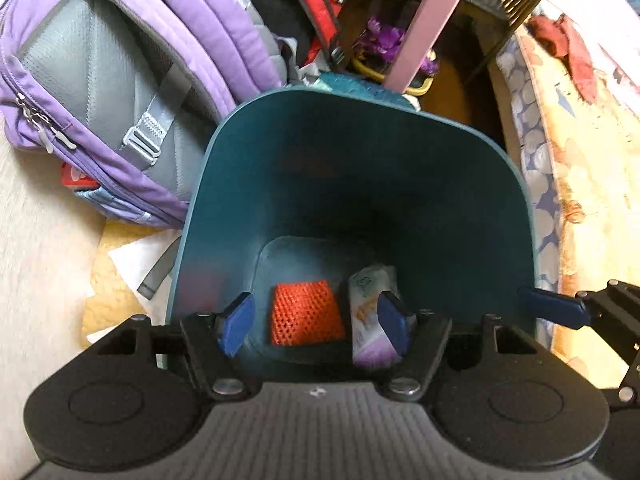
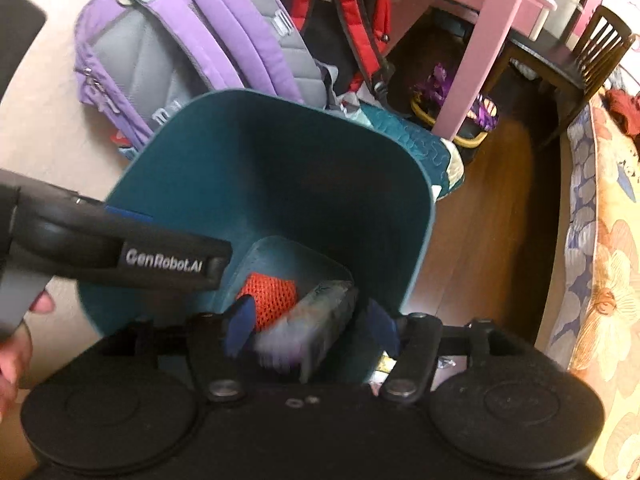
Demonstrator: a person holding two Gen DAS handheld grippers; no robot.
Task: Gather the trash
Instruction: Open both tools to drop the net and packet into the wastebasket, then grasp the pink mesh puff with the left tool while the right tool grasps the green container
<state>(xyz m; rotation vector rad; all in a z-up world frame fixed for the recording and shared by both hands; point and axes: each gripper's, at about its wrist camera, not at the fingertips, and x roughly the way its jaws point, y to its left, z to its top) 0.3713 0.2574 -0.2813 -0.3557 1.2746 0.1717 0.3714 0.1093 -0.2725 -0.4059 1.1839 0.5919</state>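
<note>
A teal bin (image 1: 224, 140) stands open below both grippers. On its bottom lie an orange mesh piece (image 1: 306, 314) and a pale printed packet (image 1: 370, 312) leaning on the wall. My left gripper (image 1: 316, 322) hangs over the bin mouth, open, with nothing between its blue pads. The right gripper's finger (image 1: 552, 308) shows at the bin's right rim. In the right wrist view my right gripper (image 2: 310, 326) is open above the bin (image 2: 280, 98). The blurred packet (image 2: 316, 312) shows between its fingers, apart from both pads, beside the orange mesh (image 2: 268, 292).
A purple backpack (image 1: 120, 80) leans on the bin's left side, with a red one (image 2: 344, 8) behind. A pink table leg (image 1: 424, 24), a dark chair (image 2: 592, 52) and floral bedding (image 2: 600, 280) stand to the right. Paper (image 1: 120, 268) lies on the floor. A hand (image 2: 20, 344) holds the left tool.
</note>
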